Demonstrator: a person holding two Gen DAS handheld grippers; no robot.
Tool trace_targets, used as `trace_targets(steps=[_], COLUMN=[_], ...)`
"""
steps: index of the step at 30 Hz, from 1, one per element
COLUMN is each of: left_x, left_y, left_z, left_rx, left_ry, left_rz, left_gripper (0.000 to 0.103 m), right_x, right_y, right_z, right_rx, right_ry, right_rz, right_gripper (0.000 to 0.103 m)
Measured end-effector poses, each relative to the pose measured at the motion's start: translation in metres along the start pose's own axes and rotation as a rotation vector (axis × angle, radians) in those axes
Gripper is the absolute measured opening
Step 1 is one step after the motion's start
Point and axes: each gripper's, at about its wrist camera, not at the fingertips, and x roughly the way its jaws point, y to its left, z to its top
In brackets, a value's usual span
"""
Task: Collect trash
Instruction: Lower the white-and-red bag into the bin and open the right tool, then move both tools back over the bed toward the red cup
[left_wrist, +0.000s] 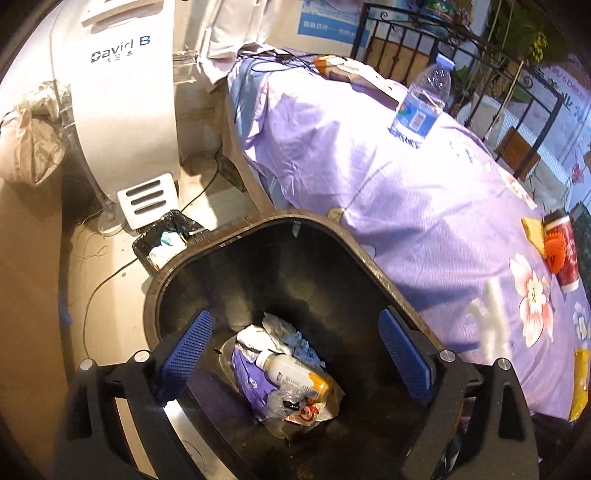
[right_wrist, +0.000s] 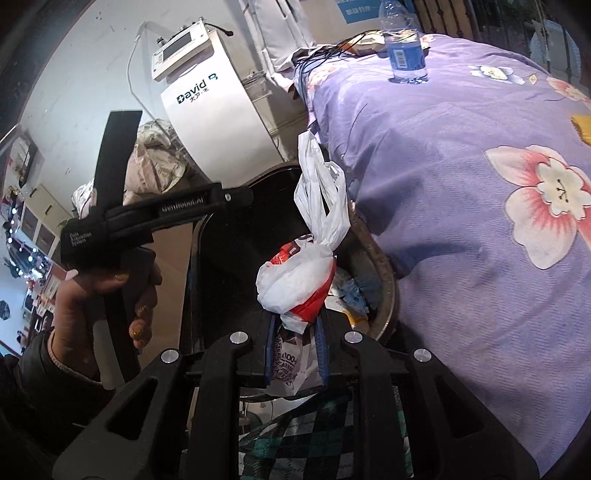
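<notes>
Bed: one purple floral bedspread (right_wrist: 461, 177) fills the right of both views; the bin sits just beside its edge, likely so litter on the cover can be dropped straight in.
White machine: one curved unit marked "David B" (right_wrist: 207, 110) stands behind the bin, apart from the task.
Black bin: one tall dark bin (left_wrist: 369, 258), open-topped, below both grippers; it is the collecting point.
Small basket: one lined basket (left_wrist: 162, 240) on the floor beyond the bin, with tissue in it.
Tied bag: one white and red plastic bag (right_wrist: 295, 284), knotted, held over the bin mouth, apparently ready to drop.
Water bottle: one clear bottle with a blue label (left_wrist: 421, 103), upright on the bed, well apart from the bin.
Red cup: one (left_wrist: 565, 251) lying near the bed's right edge, an orange spiky thing against it.
Bin contents: one small white bottle (left_wrist: 291, 373) among wrappers and crumpled tissue.
Right gripper (right_wrist: 295, 347): fingers narrow, pinching the tied bag's lower end.
Left gripper (left_wrist: 295, 358): fingers wide apart, holding nothing, hovering over the bin.
</notes>
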Motion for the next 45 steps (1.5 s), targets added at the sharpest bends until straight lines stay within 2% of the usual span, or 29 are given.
trace_targets(steps=[10, 16, 17, 19, 20, 21, 26, 37, 38, 45], left_x=[-0.016, -0.018, -0.017, -0.017, -0.017, -0.017, -0.014, -0.015, -0.014, -0.015], left_y=[0.02, 0.028, 0.028, 0.027, 0.026, 0.025, 0.021, -0.012, -0.016, -0.06], left_z=[0.017, 0.02, 0.02, 0.019, 0.019, 0.019, 0.018, 0.013, 0.014, 0.014], left_rx=[-0.05, -0.076, -0.078, -0.076, -0.073, -0.071, -0.069, 0.011, 0.021, 0.126], left_ry=[-0.065, -0.074, -0.072, -0.072, -0.072, -0.07, -0.059, -0.055, -0.057, -0.062], left_rz=[0.03, 0.036, 0.033, 0.033, 0.032, 0.032, 0.019, -0.02, -0.024, -0.096], left_gripper=[0.091, 0.091, 0.091, 0.091, 0.091, 0.092, 0.092, 0.093, 0.093, 0.093], right_x=[0.043, 0.058, 0.061, 0.066, 0.067, 0.066, 0.051, 0.014, 0.009, -0.029], right_y=[0.023, 0.026, 0.026, 0.026, 0.026, 0.024, 0.023, 0.008, 0.004, -0.02], right_z=[0.005, 0.008, 0.008, 0.009, 0.009, 0.007, 0.003, 0.012, 0.013, 0.016], right_rx=[-0.112, -0.15, -0.154, -0.141, -0.122, -0.107, -0.093, -0.063, -0.053, 0.008], right_ry=[0.101, 0.142, 0.144, 0.145, 0.144, 0.139, 0.091, -0.023, -0.036, -0.127], right_rz=[0.019, 0.012, 0.009, 0.006, 0.017, 0.03, 0.035, 0.003, 0.004, -0.034], right_gripper=[0.018, 0.019, 0.021, 0.037, 0.049, 0.059, 0.072, 0.074, 0.077, 0.079])
